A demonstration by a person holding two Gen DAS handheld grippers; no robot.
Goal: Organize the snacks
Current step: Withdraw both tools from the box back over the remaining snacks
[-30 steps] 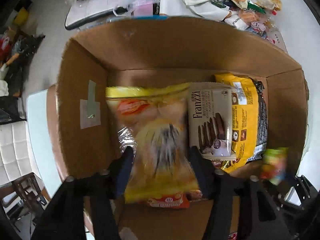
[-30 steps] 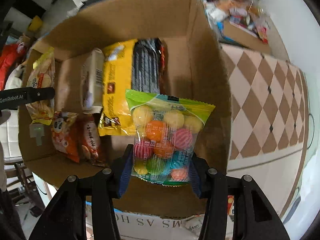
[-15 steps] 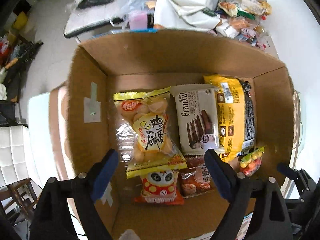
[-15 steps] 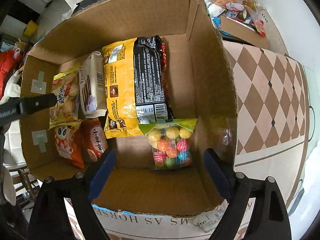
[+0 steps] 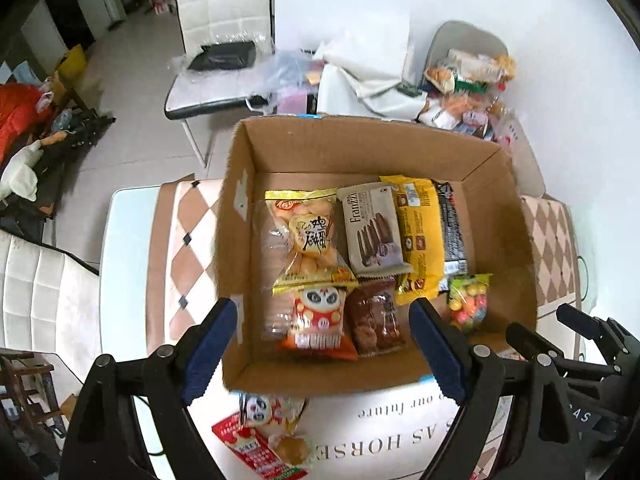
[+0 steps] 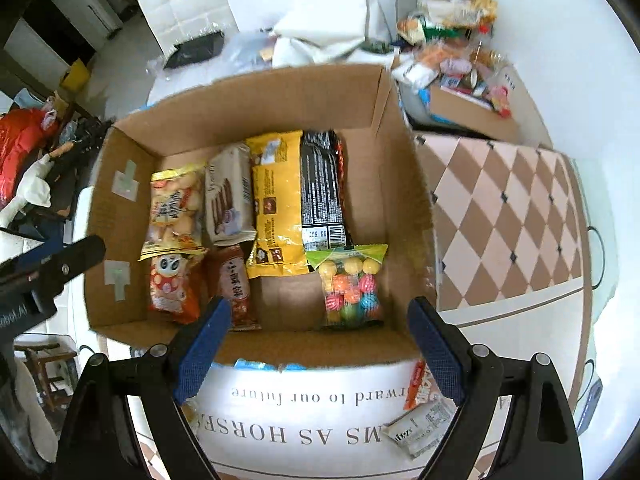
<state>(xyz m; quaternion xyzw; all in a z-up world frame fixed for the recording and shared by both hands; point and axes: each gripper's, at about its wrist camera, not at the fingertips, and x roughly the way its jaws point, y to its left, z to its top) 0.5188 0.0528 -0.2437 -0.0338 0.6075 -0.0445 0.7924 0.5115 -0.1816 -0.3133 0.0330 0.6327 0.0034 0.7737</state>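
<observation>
Hovering tools: left tool (image 5: 320, 344) and right tool (image 6: 318, 342) are held wide apart, nothing gripped, above the near edge of the cardboard box (image 5: 360, 148).
Candy bag (image 6: 350, 284): laid flat in the box's near right corner, beside the yellow packet (image 6: 276, 204).
Loose snacks (image 5: 264, 436): left on the desk outside the box's near wall.

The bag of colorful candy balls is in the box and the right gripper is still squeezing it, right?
Not quite. The bag of colorful candy balls is in the cardboard box, but the right gripper is open and holds nothing. The right wrist view shows its fingers spread wide, apart from the bag.
</observation>
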